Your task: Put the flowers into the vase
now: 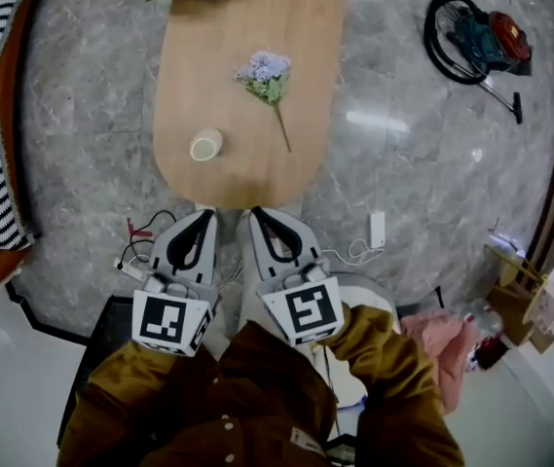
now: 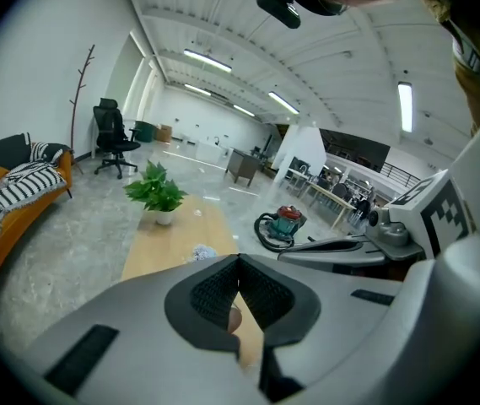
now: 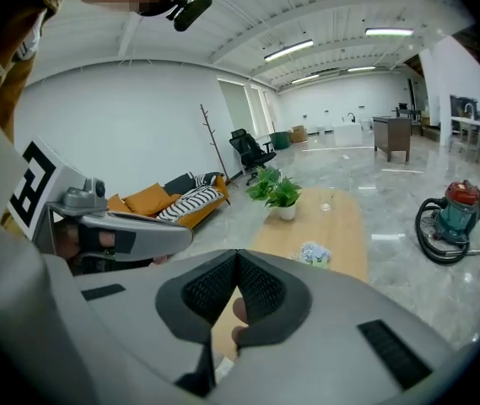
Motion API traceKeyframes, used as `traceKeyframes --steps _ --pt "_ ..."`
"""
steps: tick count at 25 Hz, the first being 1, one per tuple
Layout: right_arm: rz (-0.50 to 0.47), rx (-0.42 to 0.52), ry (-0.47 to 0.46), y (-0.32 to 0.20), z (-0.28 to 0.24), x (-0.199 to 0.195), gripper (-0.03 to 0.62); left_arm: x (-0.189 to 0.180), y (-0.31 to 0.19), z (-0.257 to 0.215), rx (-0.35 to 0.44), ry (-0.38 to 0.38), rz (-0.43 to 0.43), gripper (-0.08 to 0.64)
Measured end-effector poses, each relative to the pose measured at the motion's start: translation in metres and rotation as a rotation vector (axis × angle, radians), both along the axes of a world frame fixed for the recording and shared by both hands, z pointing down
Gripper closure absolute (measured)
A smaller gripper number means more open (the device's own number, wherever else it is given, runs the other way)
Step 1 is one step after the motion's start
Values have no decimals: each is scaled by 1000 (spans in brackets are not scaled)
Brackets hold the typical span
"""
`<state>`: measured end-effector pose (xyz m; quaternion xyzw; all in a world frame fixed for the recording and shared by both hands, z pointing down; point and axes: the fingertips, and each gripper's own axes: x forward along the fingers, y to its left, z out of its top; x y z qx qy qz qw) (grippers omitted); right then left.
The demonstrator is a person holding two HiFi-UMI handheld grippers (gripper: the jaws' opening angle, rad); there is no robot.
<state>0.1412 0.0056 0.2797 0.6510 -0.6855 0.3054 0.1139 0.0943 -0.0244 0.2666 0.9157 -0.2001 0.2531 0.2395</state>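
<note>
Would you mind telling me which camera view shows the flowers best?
The head view: the flowers lie full-length on the table. Both gripper views catch only a small, distant bloom beyond the jaws.

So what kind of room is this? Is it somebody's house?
More likely a big open office with a lounge corner than a house. There is a rolling office chair, desks far at the back, and long strip lights overhead.

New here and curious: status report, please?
Left gripper and right gripper shut, empty, short of the table. Flowers lying on it, vase apart. Nothing between them.
</note>
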Motion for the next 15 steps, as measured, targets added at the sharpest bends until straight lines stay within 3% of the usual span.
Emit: traceKeyframes --steps 15 --pt "28 1 66 2 96 40 594 50 7 89 21 -14 32 558"
